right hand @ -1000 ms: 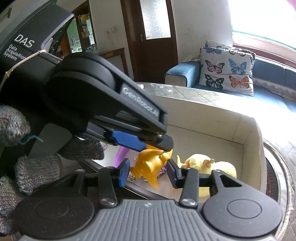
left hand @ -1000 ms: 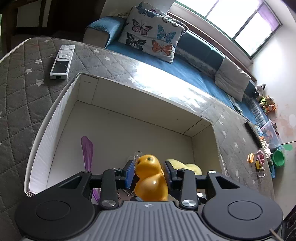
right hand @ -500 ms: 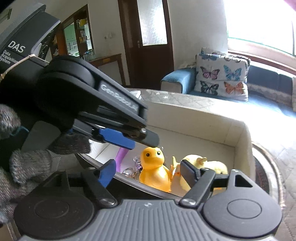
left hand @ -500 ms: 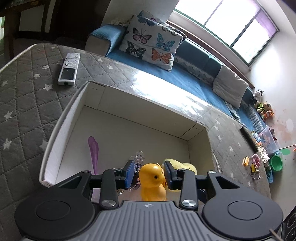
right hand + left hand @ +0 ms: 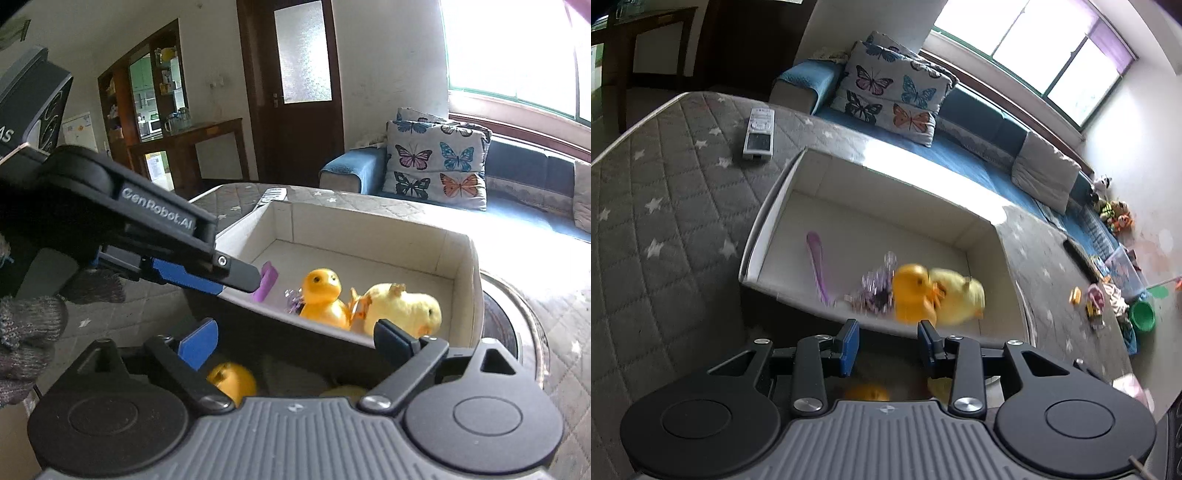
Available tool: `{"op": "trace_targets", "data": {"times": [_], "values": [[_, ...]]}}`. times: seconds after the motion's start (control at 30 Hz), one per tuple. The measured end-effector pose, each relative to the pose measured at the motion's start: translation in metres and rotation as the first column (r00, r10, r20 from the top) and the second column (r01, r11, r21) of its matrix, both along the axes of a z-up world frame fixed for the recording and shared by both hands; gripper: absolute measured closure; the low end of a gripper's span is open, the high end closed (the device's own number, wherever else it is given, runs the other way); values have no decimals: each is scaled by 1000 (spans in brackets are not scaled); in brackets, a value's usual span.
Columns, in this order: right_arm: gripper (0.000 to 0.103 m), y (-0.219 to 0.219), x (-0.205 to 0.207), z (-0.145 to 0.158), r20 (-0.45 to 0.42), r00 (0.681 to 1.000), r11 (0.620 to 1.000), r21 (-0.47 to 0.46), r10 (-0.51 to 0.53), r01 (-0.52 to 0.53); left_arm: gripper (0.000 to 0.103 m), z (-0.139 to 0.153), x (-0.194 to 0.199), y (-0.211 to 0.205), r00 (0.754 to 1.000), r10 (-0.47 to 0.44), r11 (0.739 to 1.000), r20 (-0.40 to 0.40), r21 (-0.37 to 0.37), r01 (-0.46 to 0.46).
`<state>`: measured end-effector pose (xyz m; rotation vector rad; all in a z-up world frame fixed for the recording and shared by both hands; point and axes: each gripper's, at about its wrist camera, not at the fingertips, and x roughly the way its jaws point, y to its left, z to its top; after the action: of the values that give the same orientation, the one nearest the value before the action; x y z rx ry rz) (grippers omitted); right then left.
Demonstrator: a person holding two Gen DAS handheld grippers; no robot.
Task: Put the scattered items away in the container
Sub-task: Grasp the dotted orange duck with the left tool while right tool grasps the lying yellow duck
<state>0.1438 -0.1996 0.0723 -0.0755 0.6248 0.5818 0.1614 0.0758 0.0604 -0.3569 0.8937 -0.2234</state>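
An orange rubber duck (image 5: 911,293) stands inside the white cardboard box (image 5: 886,192) next to a yellow plush chick (image 5: 956,295), a purple spoon (image 5: 817,264) and a clear keychain trinket (image 5: 875,288). My left gripper (image 5: 887,345) is open and empty, just outside the box's near wall. In the right wrist view the duck (image 5: 323,299) and the chick (image 5: 402,306) sit in the box (image 5: 369,229). My right gripper (image 5: 295,338) is wide open and empty below the near wall. The left gripper's fingers (image 5: 236,273) reach in from the left.
A white remote (image 5: 759,133) lies on the grey star-quilted surface (image 5: 665,206) left of the box. A blue sofa with a butterfly pillow (image 5: 890,96) stands behind. Toys and a green bowl (image 5: 1141,315) lie on the floor at right.
My left gripper has let go of the orange duck, which now stands in the box, and has drawn back outside the near wall. My right gripper has opened wider and pulled back too.
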Motion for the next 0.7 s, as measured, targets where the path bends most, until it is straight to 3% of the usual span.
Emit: {"op": "trace_targets", "data": {"times": [0.3, 0.7], "values": [[8, -1, -36, -9, -45, 998, 999, -4, 43, -43, 65, -16, -26, -5, 999, -18, 1000, -51, 13, 18], [8, 18, -55, -28, -117, 988, 995, -5, 103, -104, 65, -27, -26, -14, 995, -11, 998, -95, 58, 17]]}}
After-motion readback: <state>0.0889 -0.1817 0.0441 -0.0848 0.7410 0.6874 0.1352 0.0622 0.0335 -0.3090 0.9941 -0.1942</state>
